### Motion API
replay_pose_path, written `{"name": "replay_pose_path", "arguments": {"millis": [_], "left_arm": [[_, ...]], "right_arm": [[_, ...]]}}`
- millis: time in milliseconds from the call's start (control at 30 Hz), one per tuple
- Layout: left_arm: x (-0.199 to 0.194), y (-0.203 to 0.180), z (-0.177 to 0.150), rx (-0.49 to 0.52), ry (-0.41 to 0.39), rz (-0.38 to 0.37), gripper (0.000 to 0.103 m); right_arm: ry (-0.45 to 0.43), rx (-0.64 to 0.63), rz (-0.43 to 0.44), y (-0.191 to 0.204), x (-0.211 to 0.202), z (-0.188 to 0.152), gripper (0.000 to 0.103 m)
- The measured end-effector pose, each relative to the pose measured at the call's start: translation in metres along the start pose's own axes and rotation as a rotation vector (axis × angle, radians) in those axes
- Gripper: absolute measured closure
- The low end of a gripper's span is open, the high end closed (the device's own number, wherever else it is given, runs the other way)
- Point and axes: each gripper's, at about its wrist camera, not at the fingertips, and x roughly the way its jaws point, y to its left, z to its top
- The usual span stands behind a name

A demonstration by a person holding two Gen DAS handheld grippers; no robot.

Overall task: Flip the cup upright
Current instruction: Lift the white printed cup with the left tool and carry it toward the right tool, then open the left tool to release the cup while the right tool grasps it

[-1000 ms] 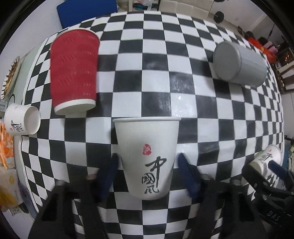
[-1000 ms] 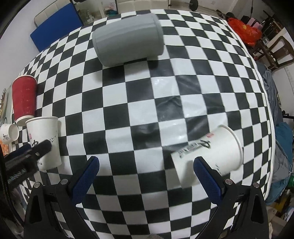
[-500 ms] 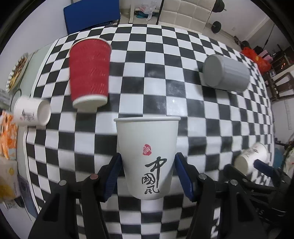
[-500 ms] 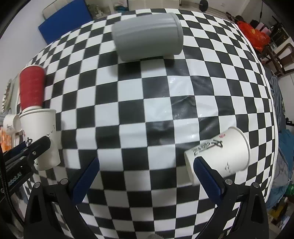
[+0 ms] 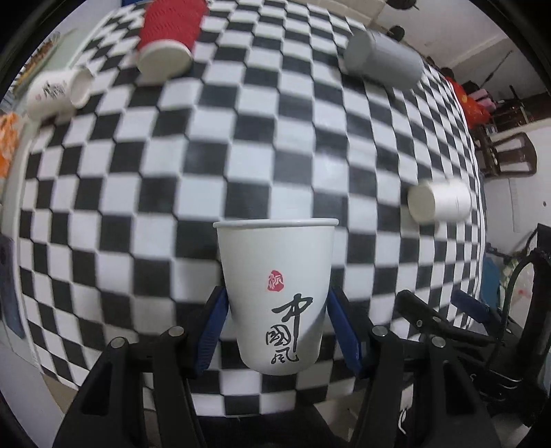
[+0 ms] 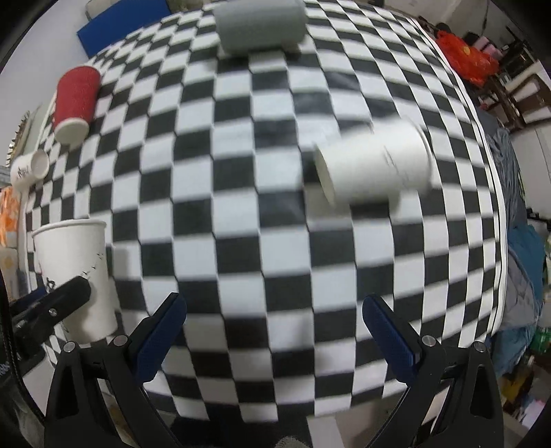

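Glossy checkered tablecloth (image 5: 275, 144) | left claw (image 5: 277, 331) grips smooth paper cup (image 5: 275, 293) upright | right claw (image 6: 273, 331) open, empty

Motion blur softens the checkered counter (image 6: 261, 193) and the lying white cup (image 6: 373, 169), so its print cannot be read. The grey cup (image 6: 260, 26) and red cup (image 5: 170, 32) are cut off by the top edges.

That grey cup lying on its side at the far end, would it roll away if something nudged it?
Probably. The grey cup lies on its round side on the smooth checkered table, so a sideways push should roll it. It looks slightly tapered, so it would likely curve rather than run straight.
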Motion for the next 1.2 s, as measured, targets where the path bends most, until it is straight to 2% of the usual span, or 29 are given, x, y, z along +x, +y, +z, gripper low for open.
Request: {"name": "replay_pose_path", "arguments": {"millis": [100, 300, 533, 667, 733, 767, 800, 1200], "left_arm": [[0.015, -0.022, -0.005, 0.023, 0.0, 0.013, 0.047], [0.037, -0.038, -0.005, 0.062, -0.029, 0.075, 0.047], [0.041, -0.042, -0.001, 0.096, -0.053, 0.131, 0.044], [0.04, -0.042, 0.002, 0.1, -0.056, 0.158, 0.042], [0.039, -0.042, 0.005, 0.103, -0.054, 0.174, 0.029], [0.039, -0.042, 0.006, 0.099, -0.053, 0.176, 0.017], [0.038, -0.04, 0.007, 0.096, -0.055, 0.176, 0.015], [-0.002, -0.03, 0.013, 0.061, -0.146, 0.152, 0.01]], "right_arm": [[0.014, 0.042, -0.014, -0.016, 0.011, -0.022, 0.0], [0.022, 0.107, -0.05, -0.044, 0.025, -0.042, 0.0], [0.005, 0.139, -0.07, -0.056, 0.028, -0.048, 0.0], [-0.013, 0.135, -0.043, -0.065, 0.033, -0.042, 0.0], [-0.021, 0.131, -0.031, -0.065, 0.033, -0.04, 0.0], [-0.023, 0.128, -0.031, -0.064, 0.032, -0.037, 0.0], [-0.028, 0.124, -0.03, -0.064, 0.03, -0.037, 0.0], [-0.068, 0.119, 0.018, -0.06, -0.001, -0.037, 0.0]]}}
